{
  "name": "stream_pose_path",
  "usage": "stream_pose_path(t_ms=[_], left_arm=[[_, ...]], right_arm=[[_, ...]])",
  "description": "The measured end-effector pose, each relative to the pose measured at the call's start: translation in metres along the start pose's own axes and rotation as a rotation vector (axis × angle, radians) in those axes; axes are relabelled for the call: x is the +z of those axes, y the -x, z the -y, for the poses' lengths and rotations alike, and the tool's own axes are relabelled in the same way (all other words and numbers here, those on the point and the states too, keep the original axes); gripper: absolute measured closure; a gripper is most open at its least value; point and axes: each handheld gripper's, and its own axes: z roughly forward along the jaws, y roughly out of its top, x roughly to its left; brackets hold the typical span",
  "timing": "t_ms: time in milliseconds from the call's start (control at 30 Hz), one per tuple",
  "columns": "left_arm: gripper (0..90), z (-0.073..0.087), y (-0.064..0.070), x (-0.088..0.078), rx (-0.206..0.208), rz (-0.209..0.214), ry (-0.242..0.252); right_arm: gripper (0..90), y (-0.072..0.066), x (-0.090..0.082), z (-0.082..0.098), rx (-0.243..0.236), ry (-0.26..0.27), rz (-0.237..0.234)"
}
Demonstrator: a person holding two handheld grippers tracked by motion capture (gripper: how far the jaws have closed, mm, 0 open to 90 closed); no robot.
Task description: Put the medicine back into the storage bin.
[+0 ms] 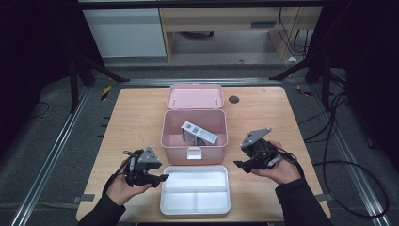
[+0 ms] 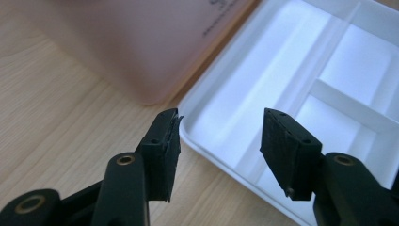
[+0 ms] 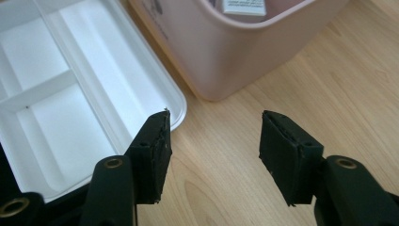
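Note:
A pink storage box (image 1: 175, 141) stands open mid-table with its lid (image 1: 195, 96) tipped back, and a small printed carton (image 1: 198, 133) leans inside it. In front of the box lies a white divided tray (image 1: 163, 197). My left gripper (image 1: 162, 178) is at the tray's left edge. In the left gripper view its jaws (image 2: 221, 136) are open, one outside the tray's rim (image 2: 190, 125) and one over the tray, not pressing on it. My right gripper (image 1: 237, 165) hovers open off the tray's far right corner. In the right gripper view its jaws (image 3: 214, 141) stand over bare wood beside that rim (image 3: 175, 101).
The pink box wall (image 2: 141, 52) rises close behind both grippers (image 3: 226, 56), with the carton's end (image 3: 244, 5) showing above it. A dark round grommet (image 1: 234, 99) sits at the table's back right. Cables and metal frame legs surround the table on the floor.

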Motion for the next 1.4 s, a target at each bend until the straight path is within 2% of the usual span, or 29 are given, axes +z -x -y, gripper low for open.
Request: stream_pose_path(t_ms=[133,167,233,300,333,367,433,567,667,700,833,900,1033,1167,1400], left_arm=[[50.3,-0.002,0.007,0.004,0.054,0.019,-0.027],[52.0,-0.003,0.008,0.006,0.067,0.026,-0.035],[52.7,-0.005,0.011,0.008,0.092,0.038,-0.049],[55.2,-0.006,0.013,0.011,0.113,0.045,-0.066],[55.2,-0.006,0.014,0.013,0.118,0.048,-0.075],[57.4,-0.006,0.014,0.014,0.125,0.054,-0.082],[57.9,-0.007,0.016,0.016,0.144,0.066,-0.103],[61.6,-0.007,0.02,0.023,0.182,0.087,-0.149],[62.9,-0.007,0.021,0.029,0.198,0.101,-0.188],[64.3,-0.007,0.022,0.031,0.201,0.108,-0.199],[66.1,-0.007,0.024,0.037,0.225,0.117,-0.242],[69.2,-0.007,0.024,0.04,0.23,0.123,-0.258],[72.6,-0.005,0.024,0.047,0.25,0.131,-0.3],[75.7,-0.005,0.024,0.049,0.257,0.127,-0.318],[80.1,-0.005,0.022,0.052,0.274,0.135,-0.337]], right_arm=[[46.4,-0.006,0.006,0.001,-0.021,-0.017,-0.018],[47.5,-0.011,0.01,0.0,-0.044,-0.025,-0.028],[48.5,-0.013,0.012,-0.001,-0.055,-0.025,-0.032],[50.8,-0.022,0.021,-0.003,-0.092,-0.042,-0.059],[50.8,-0.022,0.021,-0.003,-0.092,-0.042,-0.059],[51.8,-0.027,0.027,-0.003,-0.122,-0.061,-0.074],[52.4,-0.03,0.031,-0.004,-0.135,-0.07,-0.081],[57.2,-0.045,0.047,-0.004,-0.2,-0.125,-0.129],[59.4,-0.049,0.053,-0.004,-0.219,-0.145,-0.139],[61.3,-0.054,0.061,-0.003,-0.242,-0.179,-0.151],[63.1,-0.059,0.07,-0.003,-0.267,-0.214,-0.161],[65.6,-0.065,0.077,-0.002,-0.306,-0.261,-0.162],[69.2,-0.069,0.084,-0.002,-0.322,-0.292,-0.171],[72.3,-0.07,0.087,-0.002,-0.335,-0.308,-0.173],[81.2,-0.074,0.096,-0.003,-0.346,-0.37,-0.177]])
